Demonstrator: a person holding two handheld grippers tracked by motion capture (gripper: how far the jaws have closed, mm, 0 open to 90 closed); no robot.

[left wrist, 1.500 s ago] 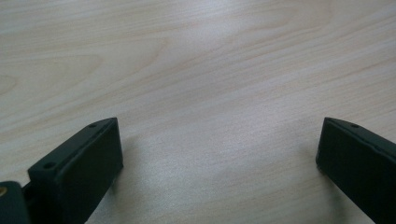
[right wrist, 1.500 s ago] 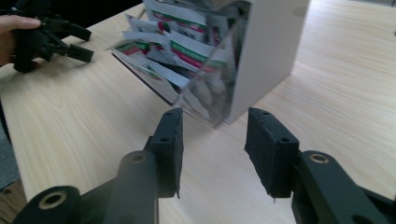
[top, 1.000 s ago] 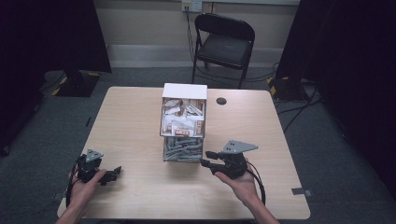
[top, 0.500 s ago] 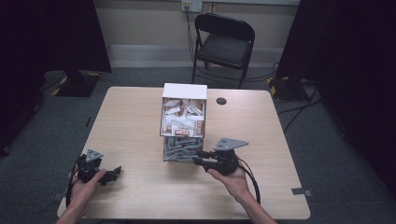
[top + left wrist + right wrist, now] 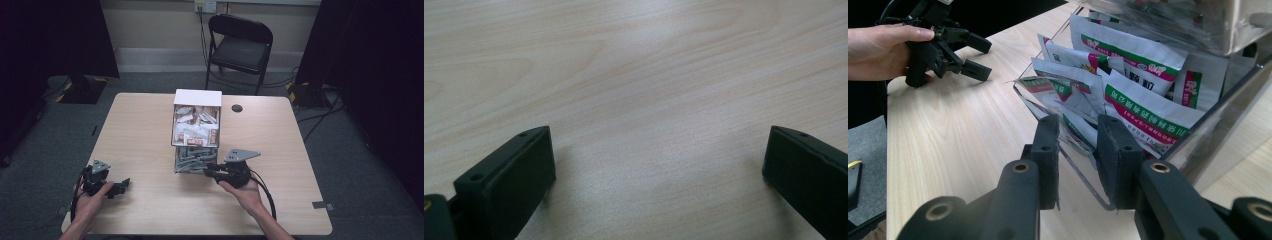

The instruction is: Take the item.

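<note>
Right tongs (image 5: 1075,150): jaws have just been closing, now narrowed around a white sachet (image 5: 1083,131) at the open front of the clear dispenser (image 5: 1218,125). Contact of the pads with the sachet cannot be told for certain; no firm clamp is seen. Compared with a second ago, the right tongs (image 5: 210,169) have been brought from beside the dispenser (image 5: 196,131) up to its lower tray. A pick of one sachet is judged to be beginning. Farther off, the left tongs (image 5: 659,170) are held wide open, empty, low over the bare worktop (image 5: 145,130).
</note>
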